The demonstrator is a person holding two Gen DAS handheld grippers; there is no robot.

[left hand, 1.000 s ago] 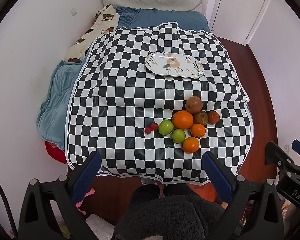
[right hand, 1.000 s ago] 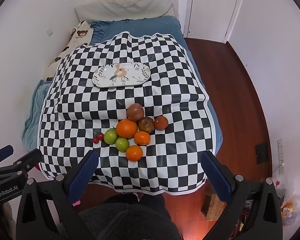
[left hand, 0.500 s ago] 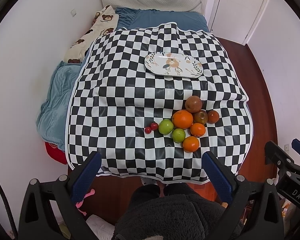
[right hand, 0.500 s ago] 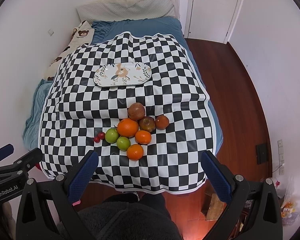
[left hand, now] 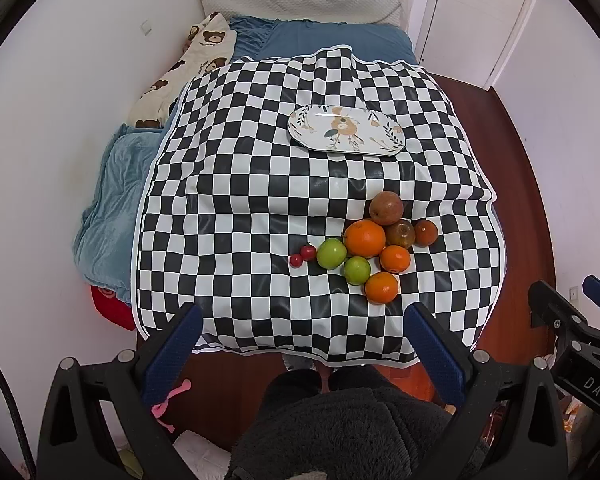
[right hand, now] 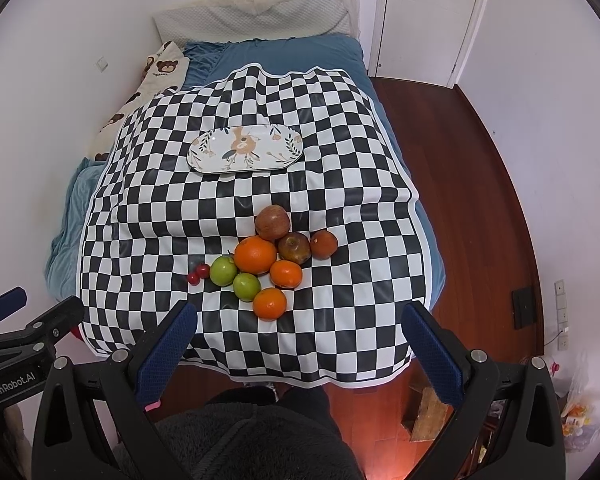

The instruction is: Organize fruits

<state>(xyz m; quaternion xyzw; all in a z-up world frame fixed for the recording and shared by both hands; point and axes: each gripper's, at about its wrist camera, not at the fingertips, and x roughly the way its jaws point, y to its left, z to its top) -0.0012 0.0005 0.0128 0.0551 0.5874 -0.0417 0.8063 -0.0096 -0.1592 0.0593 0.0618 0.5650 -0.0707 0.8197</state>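
A cluster of fruit lies on the checkered cloth (left hand: pixel 240 200): a large orange (left hand: pixel 365 237), two smaller oranges (left hand: pixel 381 287), two green apples (left hand: pixel 331 253), a reddish apple (left hand: pixel 386 207), two dark red fruits (left hand: pixel 401 233) and two cherry tomatoes (left hand: pixel 302 256). An empty oval floral plate (left hand: pixel 345 130) lies farther back. The same fruit (right hand: pixel 255 255) and plate (right hand: pixel 245 148) show in the right wrist view. My left gripper (left hand: pixel 306 344) and right gripper (right hand: pixel 300 340) are both open and empty, held high above the cloth's near edge.
The cloth (right hand: pixel 340 160) covers a blue bed (left hand: pixel 100 208) with a teddy-bear pillow (left hand: pixel 180 72) at the left. A white wall runs along the left. Red-brown wooden floor (right hand: pixel 480 200) and a white door (right hand: pixel 432 20) are to the right.
Both grippers have drifted slightly; the scene has shifted a little in the right wrist view. Nothing on the cloth has moved.
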